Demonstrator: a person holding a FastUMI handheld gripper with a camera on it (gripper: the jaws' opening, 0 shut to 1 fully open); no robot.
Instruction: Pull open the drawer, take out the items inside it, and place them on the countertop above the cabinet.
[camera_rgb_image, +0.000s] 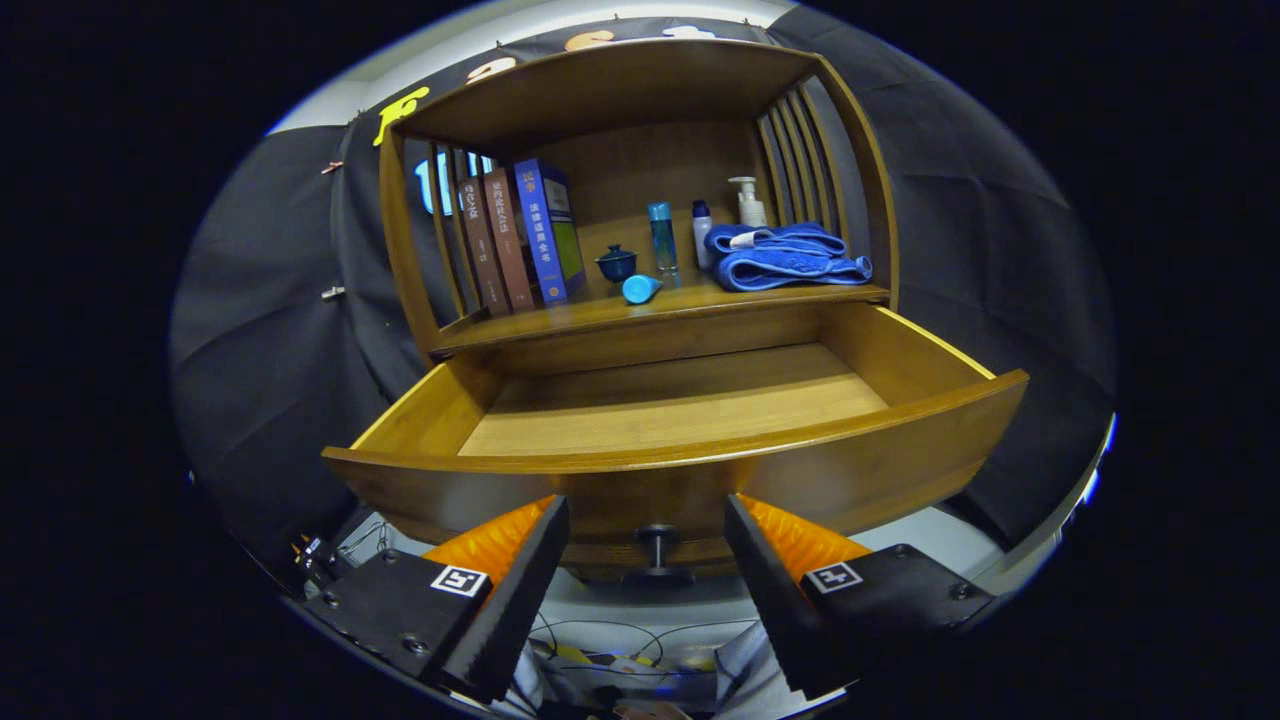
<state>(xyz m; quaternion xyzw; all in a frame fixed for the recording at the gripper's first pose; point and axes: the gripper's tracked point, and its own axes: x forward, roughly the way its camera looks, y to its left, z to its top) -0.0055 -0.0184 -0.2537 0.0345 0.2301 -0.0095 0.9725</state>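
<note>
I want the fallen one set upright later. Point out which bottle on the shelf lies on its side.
The light blue bottle at the shelf's front edge lies on its side; the other bottles stand upright behind it. The hand-held gripper is open around the drawer knob.

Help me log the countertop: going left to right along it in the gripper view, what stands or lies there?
Books → small blue pot → blue cap lying on its side → tall blue bottle → folded blue towel. The open gripper flanks the drawer knob.

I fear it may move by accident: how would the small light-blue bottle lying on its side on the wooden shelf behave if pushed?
The small light-blue bottle looks round and lies on its side near the wooden shelf edge, so it would probably roll, perhaps into the open drawer. It seems light. The open gripper straddles the drawer knob.
</note>
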